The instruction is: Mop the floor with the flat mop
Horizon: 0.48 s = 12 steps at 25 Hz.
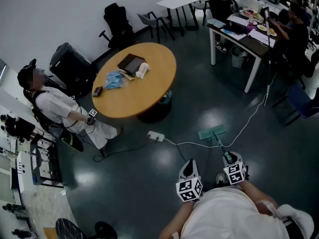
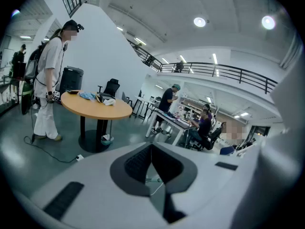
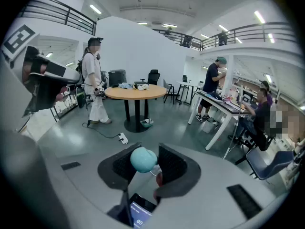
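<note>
The flat mop's teal head (image 1: 212, 132) lies flat on the dark floor ahead of me. Its thin handle (image 1: 221, 147) slants back to my right gripper (image 1: 229, 159). In the right gripper view the rounded teal end of the handle (image 3: 142, 159) sits between the two black pads, with the right gripper (image 3: 147, 152) shut on it. My left gripper (image 1: 190, 165) hangs to the left of the handle, apart from it. Its jaws meet at the tips in the left gripper view, so the left gripper (image 2: 151, 150) is shut with nothing in it.
A white power strip (image 1: 156, 135) lies left of the mop head, its white cable (image 1: 247, 122) running right toward a white desk (image 1: 238, 38) where people sit. A round wooden table (image 1: 149, 91) stands ahead, a person (image 1: 62, 111) beside it. A blue chair (image 1: 303, 101) is at right.
</note>
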Tool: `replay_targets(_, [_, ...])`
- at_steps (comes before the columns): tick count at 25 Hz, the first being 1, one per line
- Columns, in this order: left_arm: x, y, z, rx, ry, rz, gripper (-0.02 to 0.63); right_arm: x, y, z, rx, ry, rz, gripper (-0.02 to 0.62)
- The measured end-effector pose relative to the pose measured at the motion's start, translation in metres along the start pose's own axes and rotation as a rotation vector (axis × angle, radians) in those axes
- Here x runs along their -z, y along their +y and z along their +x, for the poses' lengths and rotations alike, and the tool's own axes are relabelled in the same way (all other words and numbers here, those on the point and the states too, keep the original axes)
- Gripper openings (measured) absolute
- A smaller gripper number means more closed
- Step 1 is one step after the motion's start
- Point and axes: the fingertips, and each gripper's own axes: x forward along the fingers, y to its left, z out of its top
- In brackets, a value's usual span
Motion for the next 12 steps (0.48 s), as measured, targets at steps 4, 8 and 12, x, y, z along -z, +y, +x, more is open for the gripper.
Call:
replay_targets(4, [0.0015, 0.002, 0.004, 0.012, 0.007, 0.009, 0.009, 0.0021, 0.0043, 0.002, 0.002, 0.01, 0.004, 0.117])
replay_targets(8, [0.0015, 0.0017, 0.0048, 0.012, 0.011, 0.008, 0.009, 0.0007, 0.0049, 0.0008, -0.001, 0.009, 0.01, 0.117])
replay_targets(12, [0.0029, -0.0026, 0.0073, 0.023, 0.013, 0.016, 0.009, 0.0031, 0.0022, 0.0002, 0.009, 0.007, 0.009, 0.117])
